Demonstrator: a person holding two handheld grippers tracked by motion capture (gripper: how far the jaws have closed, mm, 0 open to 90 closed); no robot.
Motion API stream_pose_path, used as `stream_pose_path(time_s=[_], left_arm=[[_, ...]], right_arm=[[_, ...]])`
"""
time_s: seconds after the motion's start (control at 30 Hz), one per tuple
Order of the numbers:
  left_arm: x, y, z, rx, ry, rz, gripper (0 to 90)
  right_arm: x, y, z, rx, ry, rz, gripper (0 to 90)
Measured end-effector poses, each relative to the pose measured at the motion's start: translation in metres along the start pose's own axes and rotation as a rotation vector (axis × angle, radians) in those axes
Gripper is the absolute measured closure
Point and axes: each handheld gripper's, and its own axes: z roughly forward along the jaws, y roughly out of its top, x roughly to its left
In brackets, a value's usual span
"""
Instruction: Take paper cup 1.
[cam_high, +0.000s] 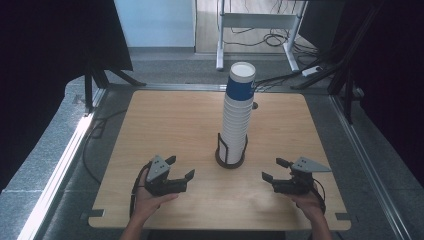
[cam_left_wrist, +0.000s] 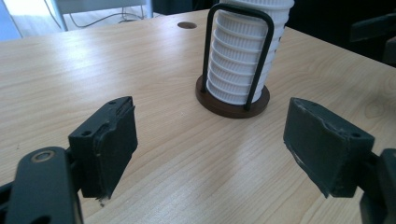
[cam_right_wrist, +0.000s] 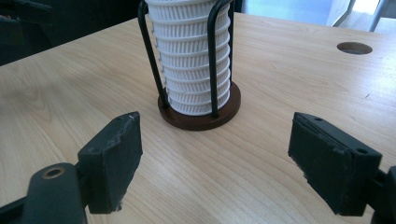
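Between our two hands, a little farther out on the counter (cam_high: 165, 120), stands the stack of cups (cam_high: 237, 107) — a tall white column with one blue-banded cup on top, seated in a round brown holder (cam_high: 231, 159) with black wire uprights. Its long axis runs straight up, leaning only slightly as seen from the high view. Our left claw (cam_high: 181, 168) sits near the front edge, its jaws spread with nothing between them, and the stack lies ahead and to its right; our right claw (cam_high: 275, 169) is likewise spread and empty, with the stack ahead and to its left. Both are well apart from the holder, and neither looks clearly nearer — the stack sits roughly midway. From the left gripper view and the right gripper view the wire loops cover the lower cups, so we judge that any grasp must come above the wires or between them. Bare wood lies all around the holder, a small round hole (cam_high: 255, 105) beside the stack's far side, and the counter's edges are far from it.
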Motion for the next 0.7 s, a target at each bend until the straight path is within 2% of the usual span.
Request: stream_pose_path(time_s=[0.17,0.33,0.47,0.7], left_arm=[[-0.009,0.01,-0.001,0.001,-0.025,0.033,17.2],[-0.006,0.017,0.002,0.005,-0.045,0.033,15.3],[-0.003,0.022,0.009,0.005,-0.056,0.051,15.1],[-0.007,0.042,0.024,-0.012,-0.092,0.063,15.1]], right_arm=[[0.0,-0.001,-0.006,-0.008,-0.01,0.015,19.2],[-0.001,-0.002,-0.011,-0.04,0.002,0.04,20.4],[0.0,-0.004,-0.011,-0.037,-0.002,0.034,20.4],[0.001,-0.004,-0.009,-0.032,-0.012,0.029,21.2]])
